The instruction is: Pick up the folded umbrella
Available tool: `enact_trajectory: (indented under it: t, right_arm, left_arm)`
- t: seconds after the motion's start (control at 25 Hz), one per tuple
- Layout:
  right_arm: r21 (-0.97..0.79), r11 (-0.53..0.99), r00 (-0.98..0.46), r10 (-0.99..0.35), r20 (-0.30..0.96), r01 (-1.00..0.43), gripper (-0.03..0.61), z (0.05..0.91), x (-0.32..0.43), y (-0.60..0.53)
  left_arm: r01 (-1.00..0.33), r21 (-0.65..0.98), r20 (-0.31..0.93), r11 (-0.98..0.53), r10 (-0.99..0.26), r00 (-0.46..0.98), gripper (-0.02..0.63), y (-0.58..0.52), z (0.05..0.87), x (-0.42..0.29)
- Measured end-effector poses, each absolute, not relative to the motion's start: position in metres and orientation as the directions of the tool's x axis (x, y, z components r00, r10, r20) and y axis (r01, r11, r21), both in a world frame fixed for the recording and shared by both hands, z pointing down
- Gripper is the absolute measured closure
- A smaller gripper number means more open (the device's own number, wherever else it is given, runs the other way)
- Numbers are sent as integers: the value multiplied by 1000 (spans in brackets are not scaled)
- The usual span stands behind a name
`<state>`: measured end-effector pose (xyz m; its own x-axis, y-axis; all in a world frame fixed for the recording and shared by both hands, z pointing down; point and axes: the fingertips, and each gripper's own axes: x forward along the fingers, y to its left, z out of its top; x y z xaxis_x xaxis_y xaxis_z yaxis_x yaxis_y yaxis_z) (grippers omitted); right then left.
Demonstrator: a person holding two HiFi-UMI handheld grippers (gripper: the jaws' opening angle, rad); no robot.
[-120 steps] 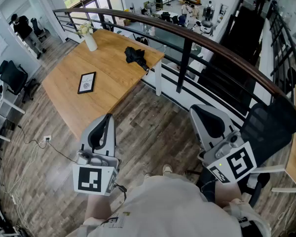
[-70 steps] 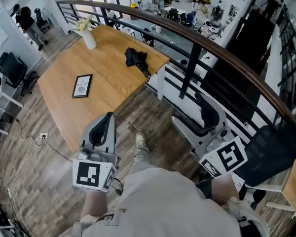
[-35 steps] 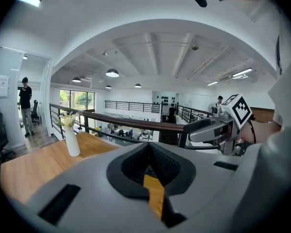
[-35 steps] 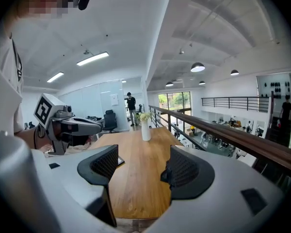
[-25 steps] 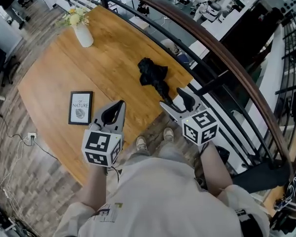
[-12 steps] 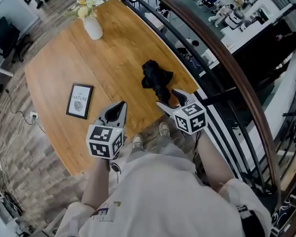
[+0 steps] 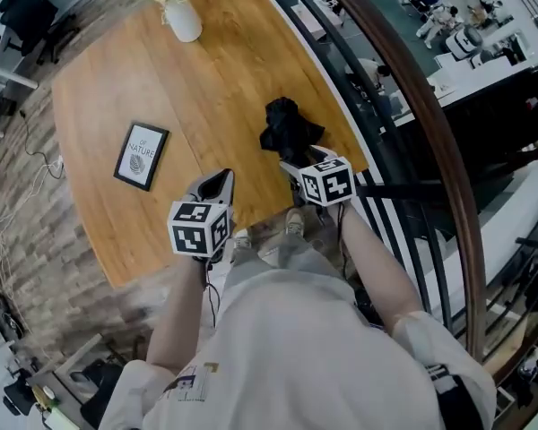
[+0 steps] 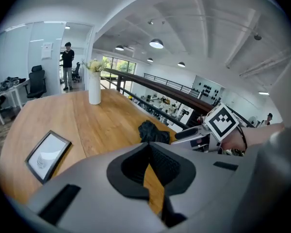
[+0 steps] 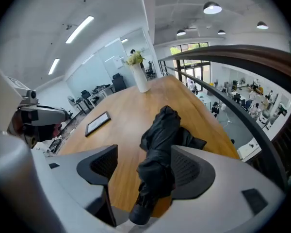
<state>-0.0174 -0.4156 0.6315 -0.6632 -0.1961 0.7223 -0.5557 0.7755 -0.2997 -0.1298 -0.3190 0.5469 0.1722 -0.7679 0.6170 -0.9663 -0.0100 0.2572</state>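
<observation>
A person's right gripper (image 9: 143, 155) hangs low over a wooden table (image 7: 206, 88), its jaws spread to either side of the handle end of the black folded umbrella (image 9: 161, 140); the right jaw is just beside the fabric. The umbrella lies at the table's right edge, by the near corner and close to a dark railing (image 7: 412, 88). The left gripper (image 8: 148, 147) hovers to the left, jaws pressed together at the tips, holding nothing. A framed picture (image 7: 141, 156) lies farther left; a white vase (image 7: 184, 21) stands at the far end.

left tool (image 7: 223, 180) jaws together, right tool (image 7: 297, 165) jaws apart
</observation>
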Motion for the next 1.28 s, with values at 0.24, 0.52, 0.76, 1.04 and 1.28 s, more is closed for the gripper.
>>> enact_trajectory:
  t: [0.24,0.52,0.76,1.04,1.28]
  right_arm:
    - [-324,732,-623,-172,763,-599,208,680,-22,-436]
    - [-253,752,-500,-116,858,-609,195,730,-18,-423]
    - [-137,782,-417,-168,893,-608,199,745,-12,-421]
    - [-264,733,-489,-106,865,-627,312,735,-13,-425]
    - [-441,676,-672,-109,733,-591,331,666,-35,-439]
  left_arm:
    - [-952,302,670,43,-720,180,597,-322,581,-122]
    - [-937,334,719,102,-670,183,597,-309,615,-121]
    - [-930,349,730,117,-657,191,597,-296,623,-114]
    - [-917,368,717,152,-674,176,597,-282,617,-126]
    - [-924,355,673,144,-725,146,597,-295,591,-149]
